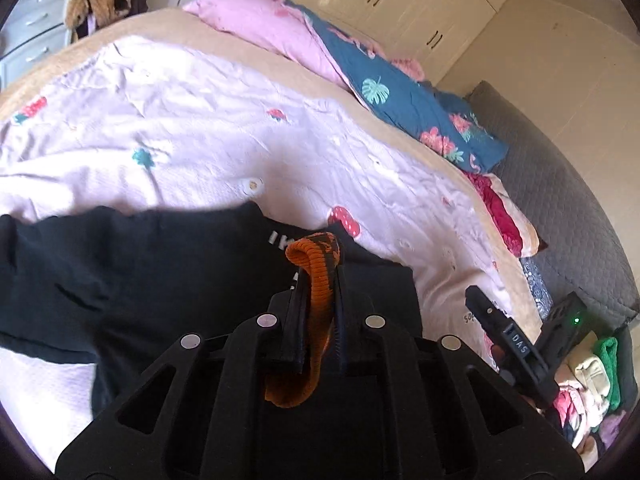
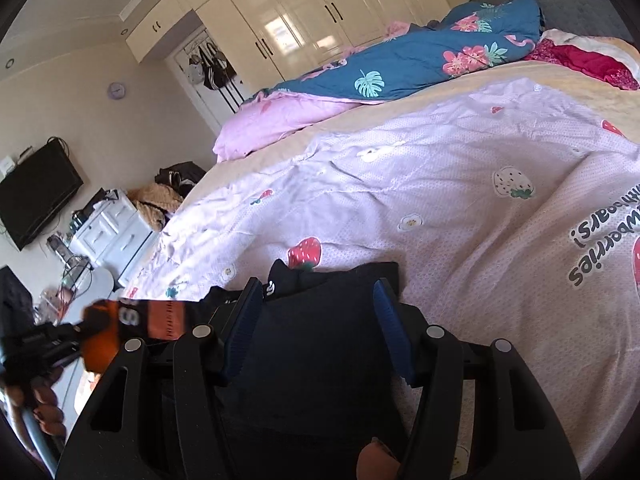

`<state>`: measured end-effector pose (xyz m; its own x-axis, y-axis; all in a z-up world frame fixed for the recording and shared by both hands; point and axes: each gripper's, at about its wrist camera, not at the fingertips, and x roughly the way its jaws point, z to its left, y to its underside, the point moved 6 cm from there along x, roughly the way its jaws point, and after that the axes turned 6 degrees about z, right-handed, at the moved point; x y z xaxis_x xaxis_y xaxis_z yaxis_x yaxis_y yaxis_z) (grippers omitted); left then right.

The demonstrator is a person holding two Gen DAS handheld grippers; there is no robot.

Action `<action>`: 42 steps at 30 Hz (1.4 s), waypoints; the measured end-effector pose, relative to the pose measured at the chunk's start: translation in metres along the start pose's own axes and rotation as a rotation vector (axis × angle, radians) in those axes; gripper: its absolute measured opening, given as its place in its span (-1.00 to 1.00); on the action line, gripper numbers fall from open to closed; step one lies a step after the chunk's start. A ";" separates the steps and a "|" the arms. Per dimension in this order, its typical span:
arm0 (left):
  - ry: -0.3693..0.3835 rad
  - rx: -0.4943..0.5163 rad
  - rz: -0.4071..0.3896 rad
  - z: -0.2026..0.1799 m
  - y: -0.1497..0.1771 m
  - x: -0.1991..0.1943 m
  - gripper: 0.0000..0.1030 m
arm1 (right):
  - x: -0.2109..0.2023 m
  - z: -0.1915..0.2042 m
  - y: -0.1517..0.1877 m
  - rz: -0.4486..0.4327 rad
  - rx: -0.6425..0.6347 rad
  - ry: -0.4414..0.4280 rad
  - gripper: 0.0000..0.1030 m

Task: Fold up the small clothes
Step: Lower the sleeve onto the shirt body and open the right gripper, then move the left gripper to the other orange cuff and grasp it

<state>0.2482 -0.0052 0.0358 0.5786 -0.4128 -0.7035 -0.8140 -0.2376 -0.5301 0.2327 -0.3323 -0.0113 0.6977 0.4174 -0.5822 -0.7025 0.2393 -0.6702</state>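
Note:
A black garment (image 1: 168, 280) with white lettering and orange ribbed trim lies on the pink strawberry quilt (image 1: 200, 128). My left gripper (image 1: 318, 276) is shut on the orange trim (image 1: 316, 276) and holds it raised above the black cloth. In the right wrist view the left gripper (image 2: 80, 336) shows at the left edge with the orange cuff (image 2: 136, 320) stretched from it. My right gripper (image 2: 320, 300) is open, its blue pads (image 2: 390, 320) on either side of the black garment (image 2: 320, 340) below. The right gripper also shows in the left wrist view (image 1: 508, 340).
A blue floral duvet (image 2: 400, 64) and pink bedding (image 2: 272, 120) lie piled along the far side of the bed. A heap of small clothes (image 1: 588, 384) sits beside the bed by the grey headboard (image 1: 560, 200). A white drawer unit (image 2: 112, 228) stands past the foot of the bed.

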 end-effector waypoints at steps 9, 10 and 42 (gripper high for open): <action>-0.077 -0.055 0.039 0.038 0.013 0.009 -0.91 | 0.018 0.016 0.013 0.062 -0.078 0.041 0.09; -0.086 -0.059 0.046 0.042 0.013 0.012 -0.91 | 0.022 0.021 0.017 0.075 -0.104 0.056 0.09; -0.285 0.007 0.101 0.086 0.064 0.043 -0.13 | 0.081 0.049 0.092 0.347 -0.309 0.161 0.42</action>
<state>0.2253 0.0376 -0.0694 0.4868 -0.1701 -0.8568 -0.8682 -0.2019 -0.4532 0.2177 -0.2341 -0.0974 0.4598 0.2801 -0.8427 -0.8397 -0.1716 -0.5152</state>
